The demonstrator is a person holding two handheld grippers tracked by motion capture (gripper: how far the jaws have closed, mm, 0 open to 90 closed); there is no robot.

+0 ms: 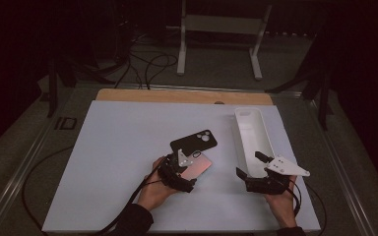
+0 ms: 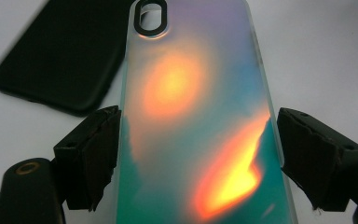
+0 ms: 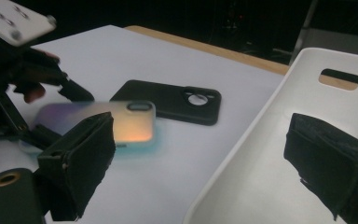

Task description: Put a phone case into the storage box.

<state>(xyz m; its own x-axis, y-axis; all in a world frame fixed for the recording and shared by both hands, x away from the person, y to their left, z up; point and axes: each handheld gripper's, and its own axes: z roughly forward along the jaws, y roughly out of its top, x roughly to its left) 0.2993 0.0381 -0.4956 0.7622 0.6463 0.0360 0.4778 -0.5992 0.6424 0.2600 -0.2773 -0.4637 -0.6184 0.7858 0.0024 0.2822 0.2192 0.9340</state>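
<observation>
The left gripper (image 2: pixel 198 154) is at the iridescent phone case (image 2: pixel 196 121), which lies flat on the white table (image 1: pixel 118 162) a little right of the middle. In the left gripper view the case sits between the two black jaws. The left jaw is at the edge of the case, and a thin gap shows between the right jaw and the other edge, so the jaws are spread around the case and do not pinch it. The far end of this case, the end with the oval camera hole, lies just beside the black phone case (image 1: pixel 194 141); I cannot tell if the two touch.

The right gripper (image 1: pixel 252 164) is at the near end of the long white tray (image 1: pixel 250 129), which stands on the right side of the table. Its jaws are wide apart, one over the table and one inside the tray, and they hold nothing.
</observation>
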